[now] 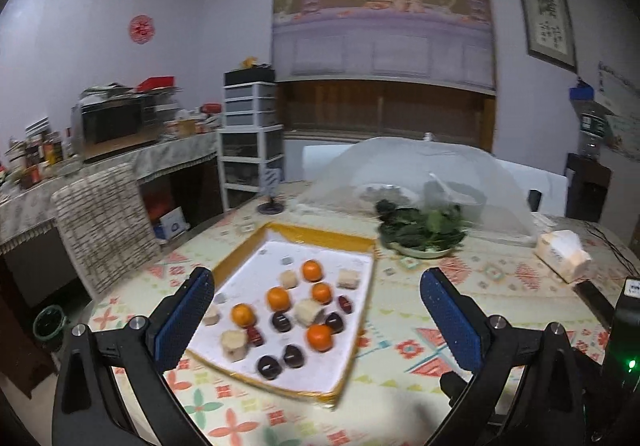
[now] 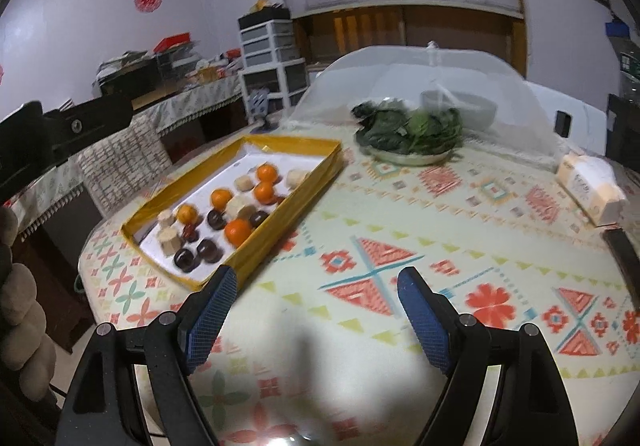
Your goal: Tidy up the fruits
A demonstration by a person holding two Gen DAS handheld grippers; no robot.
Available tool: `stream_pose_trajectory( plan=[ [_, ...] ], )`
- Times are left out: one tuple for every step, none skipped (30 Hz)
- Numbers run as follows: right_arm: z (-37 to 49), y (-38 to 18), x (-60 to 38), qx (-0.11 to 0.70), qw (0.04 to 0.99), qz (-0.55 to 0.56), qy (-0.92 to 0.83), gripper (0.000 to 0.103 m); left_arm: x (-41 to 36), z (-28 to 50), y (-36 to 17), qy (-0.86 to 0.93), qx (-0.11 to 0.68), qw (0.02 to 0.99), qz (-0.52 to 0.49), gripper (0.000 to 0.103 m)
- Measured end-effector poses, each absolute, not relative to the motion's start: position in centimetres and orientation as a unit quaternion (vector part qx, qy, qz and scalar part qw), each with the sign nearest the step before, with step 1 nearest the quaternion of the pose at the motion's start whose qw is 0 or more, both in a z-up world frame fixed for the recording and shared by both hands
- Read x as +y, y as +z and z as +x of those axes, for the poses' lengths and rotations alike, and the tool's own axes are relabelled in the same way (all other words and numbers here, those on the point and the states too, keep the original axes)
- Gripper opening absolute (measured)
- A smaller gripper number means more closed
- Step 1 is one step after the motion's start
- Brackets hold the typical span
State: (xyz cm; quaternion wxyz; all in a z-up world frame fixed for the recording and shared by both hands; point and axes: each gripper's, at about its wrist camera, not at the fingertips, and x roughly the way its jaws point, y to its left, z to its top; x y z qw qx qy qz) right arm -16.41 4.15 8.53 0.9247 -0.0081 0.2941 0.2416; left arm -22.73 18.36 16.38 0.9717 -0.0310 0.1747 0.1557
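A shallow yellow-rimmed tray (image 1: 352, 242) (image 2: 312, 182) with a white floor lies on the patterned tablecloth. In it sit several oranges (image 1: 319, 337) (image 2: 238, 232), several dark round fruits (image 1: 268, 366) (image 2: 185, 259), pale beige chunks (image 1: 235, 343) (image 2: 170, 240) and small dark red dates (image 1: 345, 304). My left gripper (image 1: 316, 296) hovers open above the tray's near half, with nothing between its blue pads. My right gripper (image 2: 314, 284) is open over bare tablecloth, to the right of the tray's near corner, and holds nothing.
A plate of dark leafy greens (image 1: 424, 234) (image 2: 408, 136) stands behind the tray, in front of a white mesh food cover (image 1: 420, 166) (image 2: 400, 86). A tissue pack (image 1: 562, 254) (image 2: 592, 186) lies at the right. A chair back (image 1: 100, 222) stands at the table's left edge.
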Motion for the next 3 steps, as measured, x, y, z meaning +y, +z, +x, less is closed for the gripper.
stream_pose_trajectory(
  plan=[
    [-16.3, 8.8, 3.5, 0.293, 0.927, -0.004, 0.235, 0.090, 17.8, -22.3, 16.5, 0.153, 0.176, 0.972, -0.024, 0.103],
    [-16.1, 8.9, 2.8, 0.292, 0.929, 0.000, 0.228, 0.092, 17.1, -21.9, 16.5, 0.150, 0.178, 0.972, -0.017, 0.103],
    [-15.8, 9.0, 2.1, 0.294, 0.931, 0.001, 0.218, 0.092, 16.6, -21.4, 16.3, 0.147, 0.181, 0.972, -0.014, 0.103]
  ],
)
